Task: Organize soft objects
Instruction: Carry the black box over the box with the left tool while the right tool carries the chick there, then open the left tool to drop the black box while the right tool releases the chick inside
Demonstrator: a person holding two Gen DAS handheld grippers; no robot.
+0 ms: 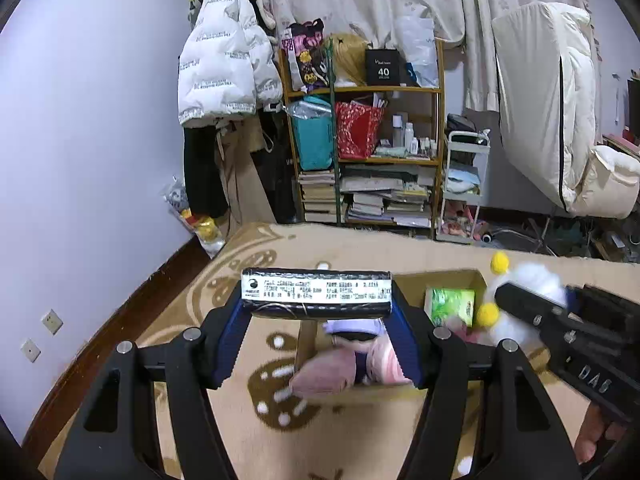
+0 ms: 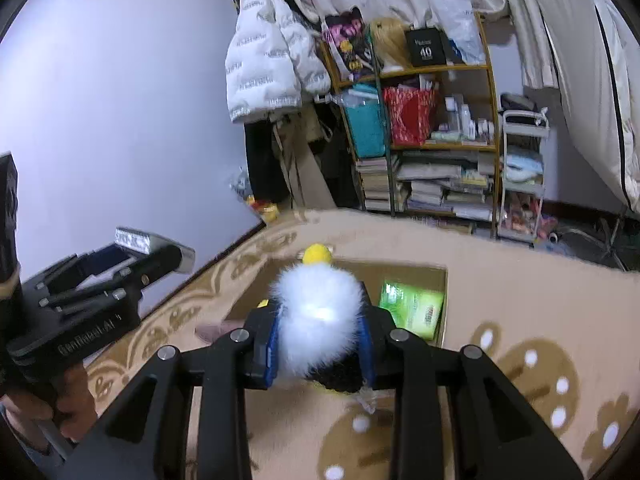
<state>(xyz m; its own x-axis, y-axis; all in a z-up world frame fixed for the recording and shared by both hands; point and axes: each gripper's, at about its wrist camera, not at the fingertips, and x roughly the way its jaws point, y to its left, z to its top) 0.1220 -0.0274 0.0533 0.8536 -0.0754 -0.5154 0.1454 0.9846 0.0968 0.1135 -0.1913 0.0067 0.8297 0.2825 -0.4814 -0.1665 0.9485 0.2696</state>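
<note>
My left gripper point(image 1: 318, 309) is shut on a flat black packet point(image 1: 316, 292) with a white label, held crosswise between its fingers. It also shows at the left of the right wrist view as the left gripper point(image 2: 136, 256), silver packet end point(image 2: 132, 240) up. My right gripper point(image 2: 320, 320) is shut on a white fluffy toy point(image 2: 316, 304) with yellow pompoms point(image 2: 317, 254); the right gripper point(image 1: 532, 304) and the toy point(image 1: 532, 276) appear at the right of the left wrist view. Below both, an open cardboard box point(image 1: 440, 276) point(image 2: 400, 268) holds a green pack point(image 1: 450, 306) point(image 2: 412, 312) and pink soft things point(image 1: 332, 372).
The box stands on a beige carpet point(image 2: 520, 300) with brown patterns. Behind are a full bookshelf point(image 1: 368, 160), a white trolley point(image 1: 464, 184), a hung white jacket point(image 1: 224, 64) and curtains. Dark wooden floor point(image 1: 132, 308) runs along the left wall. A hand point(image 2: 60, 408) grips the left gripper's handle.
</note>
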